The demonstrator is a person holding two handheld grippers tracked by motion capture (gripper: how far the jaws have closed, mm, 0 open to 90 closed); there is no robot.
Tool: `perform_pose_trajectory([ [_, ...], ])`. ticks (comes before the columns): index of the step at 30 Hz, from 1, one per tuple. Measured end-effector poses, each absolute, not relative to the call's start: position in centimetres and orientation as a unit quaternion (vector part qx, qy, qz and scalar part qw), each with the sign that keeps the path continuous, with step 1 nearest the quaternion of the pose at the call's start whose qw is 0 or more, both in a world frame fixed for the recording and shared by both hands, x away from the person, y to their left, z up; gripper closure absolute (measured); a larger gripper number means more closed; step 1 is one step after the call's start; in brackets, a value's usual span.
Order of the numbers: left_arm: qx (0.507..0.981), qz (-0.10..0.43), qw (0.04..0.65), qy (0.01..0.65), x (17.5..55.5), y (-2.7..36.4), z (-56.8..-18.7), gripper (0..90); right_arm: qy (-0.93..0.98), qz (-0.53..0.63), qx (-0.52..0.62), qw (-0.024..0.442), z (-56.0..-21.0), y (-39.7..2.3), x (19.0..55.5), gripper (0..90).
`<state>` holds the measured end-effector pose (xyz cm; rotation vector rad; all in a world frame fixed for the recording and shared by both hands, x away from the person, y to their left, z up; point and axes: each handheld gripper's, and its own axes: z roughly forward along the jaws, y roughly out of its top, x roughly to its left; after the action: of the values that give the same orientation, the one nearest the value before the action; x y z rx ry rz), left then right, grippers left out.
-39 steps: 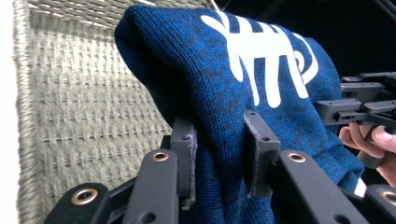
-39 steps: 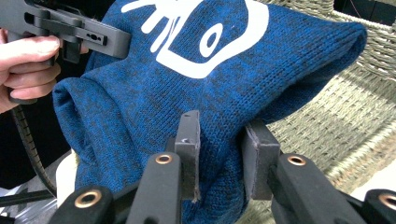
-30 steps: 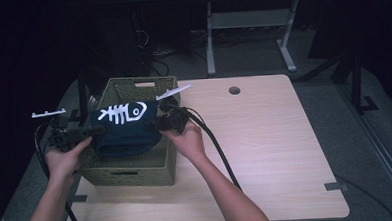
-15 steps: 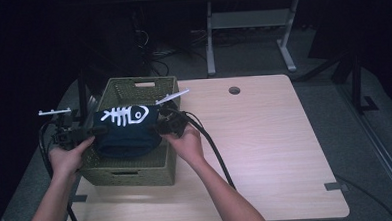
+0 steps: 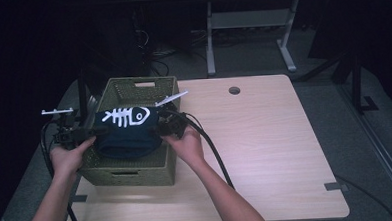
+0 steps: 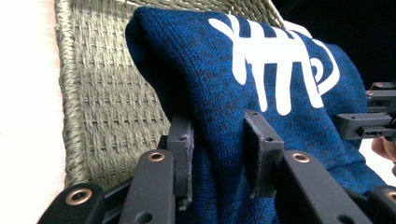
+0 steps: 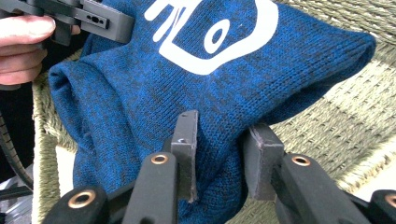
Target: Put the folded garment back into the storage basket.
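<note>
A folded blue knit garment (image 5: 127, 136) with a white fish-skeleton print hangs just over a green woven basket (image 5: 133, 83) at the table's left. My left gripper (image 5: 92, 132) pinches its left end and my right gripper (image 5: 160, 126) its right end. In the left gripper view the pads (image 6: 217, 144) press on blue fabric (image 6: 243, 93), with the basket wall (image 6: 93, 93) behind. In the right gripper view the jaws (image 7: 219, 149) have just been opening a little, with the fabric (image 7: 187, 93) still squeezed between them over the basket (image 7: 336, 121).
The light wooden table (image 5: 265, 137) stretches bare to the right of the basket, with a round cable hole (image 5: 234, 90) near its far edge. A metal desk frame (image 5: 250, 18) stands behind on the dark floor. Cables trail from both grippers.
</note>
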<state>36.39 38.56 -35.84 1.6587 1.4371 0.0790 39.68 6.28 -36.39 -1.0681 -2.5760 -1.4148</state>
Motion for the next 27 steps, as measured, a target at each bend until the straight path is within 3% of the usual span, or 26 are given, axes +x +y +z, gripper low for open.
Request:
perform_pose_trajectory([
  [12, 0.679, 0.035, 0.449, 0.579, 36.6, 38.7, -36.0, 67.0, -0.831, -0.439, -0.342, -0.005, -36.4, 6.6, 39.3, 65.4],
  [14, 0.682, 0.041, 0.445, 0.579, 36.7, 38.7, -36.1, 65.0, -0.832, -0.437, -0.343, -0.007, -36.5, 6.6, 39.3, 61.5],
  [16, 0.681, 0.053, 0.435, 0.587, 36.8, 38.8, -36.1, 52.5, -0.831, -0.43, -0.352, -0.031, -36.4, 6.5, 39.3, 52.4],
  [18, 0.679, 0.06, 0.433, 0.59, 36.8, 39.0, -36.1, 51.8, -0.828, -0.429, -0.359, -0.044, -36.1, 6.2, 39.4, 48.1],
  [27, 0.67, 0.061, 0.466, 0.574, 36.5, 38.6, -35.2, 53.2, -0.814, -0.452, -0.363, -0.039, -34.9, 4.0, 39.6, 45.9],
])
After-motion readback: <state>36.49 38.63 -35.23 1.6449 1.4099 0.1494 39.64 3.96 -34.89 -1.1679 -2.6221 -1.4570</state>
